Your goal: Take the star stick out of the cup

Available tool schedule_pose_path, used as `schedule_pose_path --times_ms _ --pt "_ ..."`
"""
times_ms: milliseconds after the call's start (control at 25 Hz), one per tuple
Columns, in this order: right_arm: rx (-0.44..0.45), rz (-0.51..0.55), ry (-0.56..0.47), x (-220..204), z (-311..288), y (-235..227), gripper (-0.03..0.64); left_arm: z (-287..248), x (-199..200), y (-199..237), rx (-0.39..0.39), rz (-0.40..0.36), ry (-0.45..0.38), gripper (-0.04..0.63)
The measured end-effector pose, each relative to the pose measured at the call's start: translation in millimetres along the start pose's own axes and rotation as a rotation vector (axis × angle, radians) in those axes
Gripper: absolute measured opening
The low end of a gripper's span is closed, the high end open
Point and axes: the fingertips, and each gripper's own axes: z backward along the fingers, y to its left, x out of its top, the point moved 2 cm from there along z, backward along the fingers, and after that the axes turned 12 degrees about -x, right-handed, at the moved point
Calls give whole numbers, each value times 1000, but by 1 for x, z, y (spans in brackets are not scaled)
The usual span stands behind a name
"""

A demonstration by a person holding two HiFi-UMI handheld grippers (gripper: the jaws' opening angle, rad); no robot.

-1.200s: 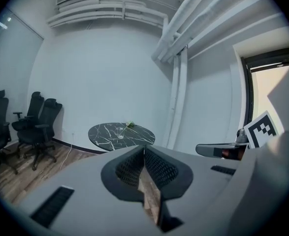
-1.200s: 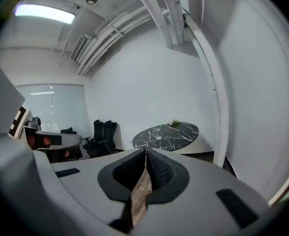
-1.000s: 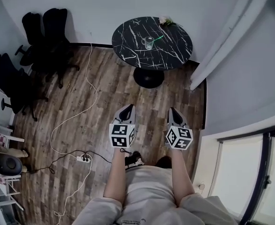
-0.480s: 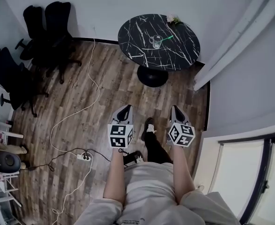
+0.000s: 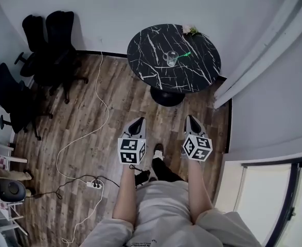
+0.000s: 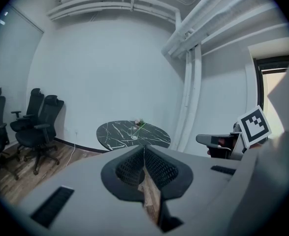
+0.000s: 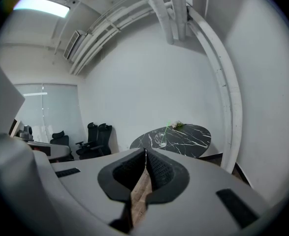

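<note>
A clear glass cup [image 5: 171,58] stands on the round black marble table [image 5: 156,48] far ahead, with a thin green star stick [image 5: 184,54] leaning out of it to the right. The cup [image 6: 133,133] and stick [image 7: 167,130] look tiny in both gripper views. My left gripper [image 5: 139,121] and right gripper [image 5: 191,120] are held side by side over the wooden floor, well short of the table. Both are shut, jaws pressed together with nothing between them.
Black office chairs [image 5: 48,40] stand at the left wall. A white cable [image 5: 102,94] runs across the floor to a power strip [image 5: 95,184]. A small flower bunch [image 5: 190,30] lies at the table's far edge. A white column [image 5: 259,50] rises at right.
The table has drawn closer and lower in the head view as the person steps forward. Both grippers keep their places and stay shut.
</note>
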Motion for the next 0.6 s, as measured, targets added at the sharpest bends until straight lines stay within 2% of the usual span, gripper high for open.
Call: schedule_pose_path --times_ms 320,600 --pt "-30 -60 -15 40 -87 -15 35 -70 24 37 -13 -34 78 23" --pt "-42 -116 -19 68 -158 -30 35 -130 57 71 -10 -58 99 23"
